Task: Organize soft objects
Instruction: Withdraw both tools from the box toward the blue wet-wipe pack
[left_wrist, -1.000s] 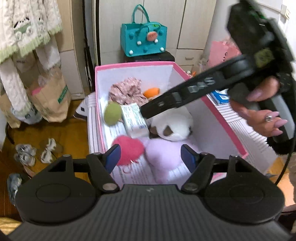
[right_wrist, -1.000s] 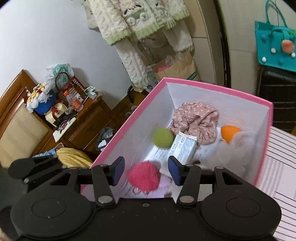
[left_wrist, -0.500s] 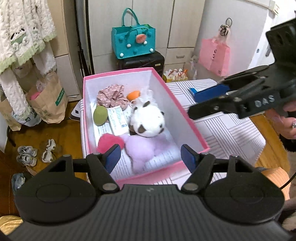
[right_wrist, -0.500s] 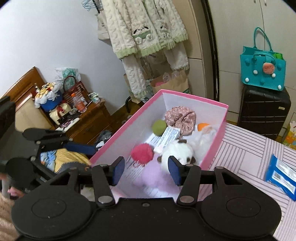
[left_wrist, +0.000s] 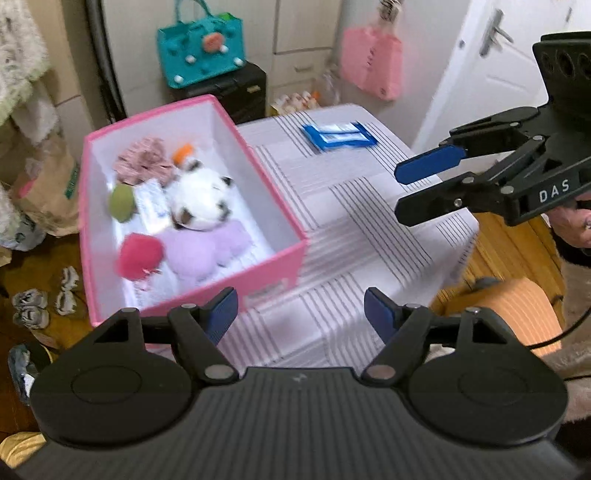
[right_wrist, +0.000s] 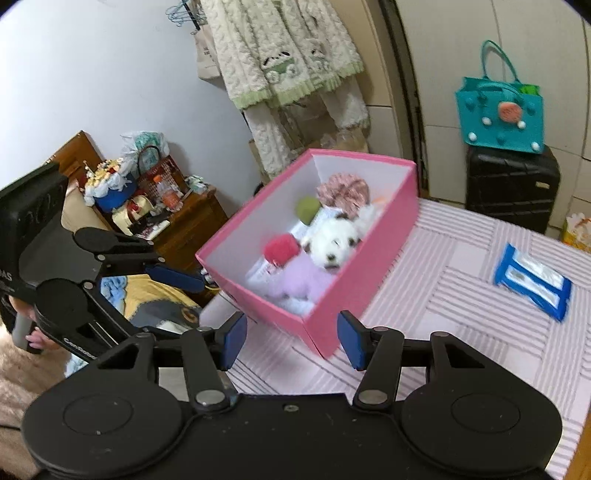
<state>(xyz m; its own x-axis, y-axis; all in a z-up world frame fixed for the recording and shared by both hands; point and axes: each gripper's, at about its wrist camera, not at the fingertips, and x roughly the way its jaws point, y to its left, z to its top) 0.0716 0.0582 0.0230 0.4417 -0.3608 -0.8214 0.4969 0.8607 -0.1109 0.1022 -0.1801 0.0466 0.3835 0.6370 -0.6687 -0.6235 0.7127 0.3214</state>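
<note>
A: Starting at the left of the left wrist view, the pink box (left_wrist: 284, 258) sits on the striped bench (left_wrist: 351, 229), and it's packed with soft things.

B: Run through them.

A: Green ball (left_wrist: 121, 202) by the left wall, pink pompom (left_wrist: 139, 254) nearer us, a floral scrunchie (left_wrist: 142, 166) at the far end. Toward the middle, the white plush dog (left_wrist: 201, 201) lies on top of a lilac plush (left_wrist: 207, 251). There's a small orange piece (left_wrist: 183, 151) at the back too.

B: And the left hand-held gripper (left_wrist: 301, 314)?

A: Fingers spread wide, nothing between them, hanging over the bench just off the box's near corner.

B: Moving right?

A: A blue packet (left_wrist: 338, 134) lies flat on the bench, well apart from the box. Farther right, the right hand-held gripper (left_wrist: 412, 194) hangs above the bench's right side, fingers parted, empty.

B: The right wrist view agrees?

A: Yes, its blue pads (right_wrist: 347, 339) stand apart with the box's near corner beyond them.
</note>
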